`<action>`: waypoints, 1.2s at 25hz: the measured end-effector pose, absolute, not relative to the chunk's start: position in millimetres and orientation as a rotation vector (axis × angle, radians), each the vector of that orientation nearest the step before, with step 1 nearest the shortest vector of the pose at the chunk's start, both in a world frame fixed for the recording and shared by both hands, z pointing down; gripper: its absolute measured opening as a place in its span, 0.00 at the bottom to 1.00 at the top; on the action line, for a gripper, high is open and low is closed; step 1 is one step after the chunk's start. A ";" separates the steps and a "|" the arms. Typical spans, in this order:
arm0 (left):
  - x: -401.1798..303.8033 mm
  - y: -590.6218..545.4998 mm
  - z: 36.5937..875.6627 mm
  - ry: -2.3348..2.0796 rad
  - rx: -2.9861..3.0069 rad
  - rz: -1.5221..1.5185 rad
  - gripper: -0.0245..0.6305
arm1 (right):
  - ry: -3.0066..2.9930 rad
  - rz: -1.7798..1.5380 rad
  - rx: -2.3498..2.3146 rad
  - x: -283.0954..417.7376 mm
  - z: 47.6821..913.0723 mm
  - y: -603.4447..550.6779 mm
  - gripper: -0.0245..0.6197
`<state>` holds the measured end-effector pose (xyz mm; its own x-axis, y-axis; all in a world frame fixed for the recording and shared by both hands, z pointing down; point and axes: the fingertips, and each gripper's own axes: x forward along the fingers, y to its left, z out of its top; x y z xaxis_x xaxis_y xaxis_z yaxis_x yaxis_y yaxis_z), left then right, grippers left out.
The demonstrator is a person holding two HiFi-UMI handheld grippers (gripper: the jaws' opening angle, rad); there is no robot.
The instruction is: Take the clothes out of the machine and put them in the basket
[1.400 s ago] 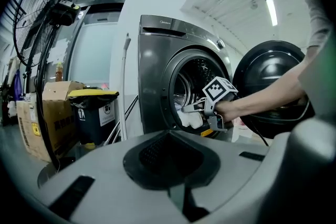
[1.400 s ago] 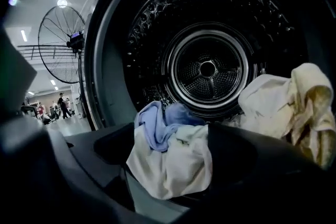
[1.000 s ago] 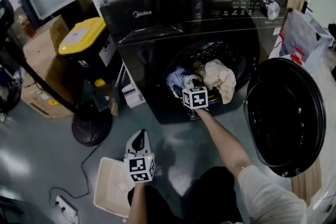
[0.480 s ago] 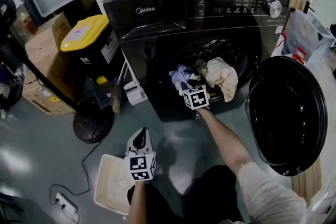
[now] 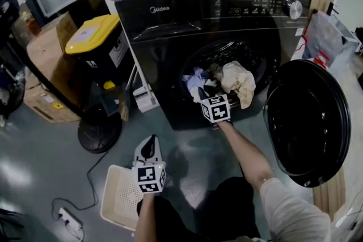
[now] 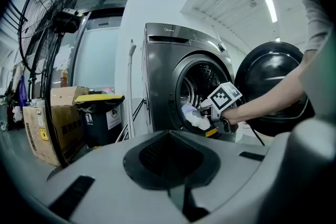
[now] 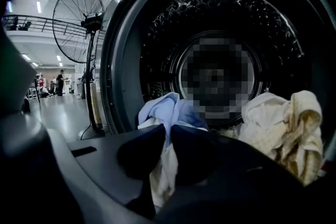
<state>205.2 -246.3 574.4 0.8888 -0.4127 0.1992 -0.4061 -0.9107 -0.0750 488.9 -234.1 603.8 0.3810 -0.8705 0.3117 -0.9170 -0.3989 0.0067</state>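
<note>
R gripper [image 7: 168, 132] had just closed on the blue-white cloth [image 7: 167, 107] at the machine [image 5: 170, 42] mouth. L gripper [image 5: 149, 145] was shut, empty, near basket [image 5: 116, 201]. Best pull looked slow & upward, w/o dragging other clothes out.

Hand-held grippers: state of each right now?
Left hand-held gripper: closed, empty.
Right hand-held gripper: jaws have just been closing, now shut on the blue-and-white cloth.
</note>
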 end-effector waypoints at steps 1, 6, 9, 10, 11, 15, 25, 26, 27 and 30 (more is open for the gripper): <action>205.9 -245.5 574.1 0.651 -3.024 -0.324 0.07 | -1.613 0.374 2.464 487.2 600.6 -230.6 0.13; 209.0 -239.7 571.6 0.630 -3.037 -0.305 0.07 | -1.649 0.288 2.488 474.5 576.7 -214.7 0.13; 209.9 -237.7 570.8 0.617 -3.046 -0.297 0.07 | -1.684 0.216 2.497 459.9 553.8 -204.2 0.13; 210.5 -236.5 569.4 0.612 -3.049 -0.291 0.07 | -1.698 0.192 2.499 454.2 545.8 -199.8 0.13; 211.2 -235.1 567.8 0.606 -3.052 -0.285 0.07 | -1.712 0.168 2.501 448.1 538.2 -195.1 0.13; 217.5 -229.2 559.2 0.577 -3.060 -0.250 0.07 | -1.755 0.079 2.516 427.7 506.1 -173.9 0.13; 213.6 -220.8 523.7 0.546 -3.058 -0.143 0.07 | -1.827 -0.046 2.548 385.4 438.6 -117.4 0.13; 211.2 -221.5 518.3 0.549 -3.057 -0.130 0.07 | -1.827 -0.064 2.545 380.9 432.3 -113.7 0.13; 208.8 -222.1 513.4 0.554 -3.056 -0.120 0.07 | -1.823 -0.082 2.540 376.9 426.7 -110.1 0.13; 203.7 -223.7 501.4 0.562 -3.056 -0.096 0.07 | -1.820 -0.103 2.519 367.7 415.2 -103.0 0.13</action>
